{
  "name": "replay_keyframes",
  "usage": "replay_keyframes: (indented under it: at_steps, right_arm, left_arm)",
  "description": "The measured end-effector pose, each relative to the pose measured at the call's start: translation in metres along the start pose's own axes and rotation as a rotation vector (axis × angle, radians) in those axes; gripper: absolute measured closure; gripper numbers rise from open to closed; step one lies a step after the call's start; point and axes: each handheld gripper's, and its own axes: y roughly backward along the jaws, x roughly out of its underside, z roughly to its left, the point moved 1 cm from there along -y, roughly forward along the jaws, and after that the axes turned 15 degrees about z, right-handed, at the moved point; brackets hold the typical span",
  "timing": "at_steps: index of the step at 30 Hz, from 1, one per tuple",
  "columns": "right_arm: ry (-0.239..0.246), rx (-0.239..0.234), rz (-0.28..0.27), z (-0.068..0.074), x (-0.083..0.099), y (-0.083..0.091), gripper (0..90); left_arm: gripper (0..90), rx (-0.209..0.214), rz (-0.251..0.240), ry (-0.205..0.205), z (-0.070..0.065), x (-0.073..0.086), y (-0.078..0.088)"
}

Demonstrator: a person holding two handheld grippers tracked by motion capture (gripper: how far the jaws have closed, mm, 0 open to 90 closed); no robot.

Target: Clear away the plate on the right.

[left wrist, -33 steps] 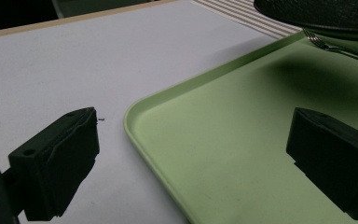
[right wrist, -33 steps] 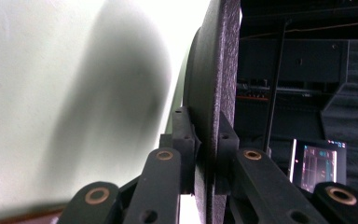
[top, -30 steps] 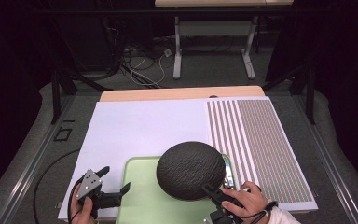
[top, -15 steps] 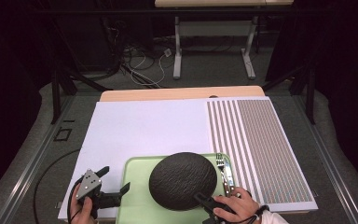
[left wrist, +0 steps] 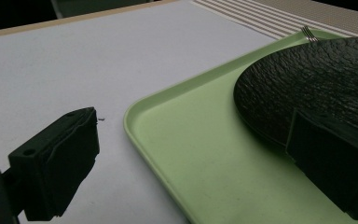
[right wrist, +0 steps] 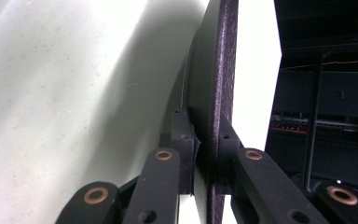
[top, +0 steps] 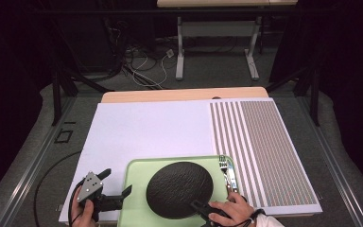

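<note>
right hand-held gripper [top: 203,208] clamped on the near rim of a dark textured plate [top: 179,189], which sits low over the green tray [top: 134,189] beside a fork [top: 225,166]. left hand-held gripper [top: 118,197] stands wide and empty by the tray's left edge. the plate looks stiff, fairly heavy and breakable, best pinched at the rim; being round it has no long axis, and its face lies near level, turned up.
</note>
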Motion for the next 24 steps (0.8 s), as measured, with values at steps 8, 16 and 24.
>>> replay_keyframes:
  at_steps: [8,16,24]
  right_arm:
    - [0.014,-0.027,-0.016,0.0005,0.0009,-0.0018,84.8]
    - [0.012,-0.048,-0.043,0.0014,0.0009,-0.0024,84.6]
    - [0.001,-0.084,-0.054,0.0042,-0.0009,-0.0039,81.3]
  left_arm:
    - [2.9,0.0,0.003,-0.002,-0.0006,-0.0002,-0.0004]
    - [2.8,0.0,0.003,-0.002,-0.0007,-0.0002,-0.0003]
    - [2.9,0.002,0.003,-0.001,-0.0012,-0.0002,-0.0006]
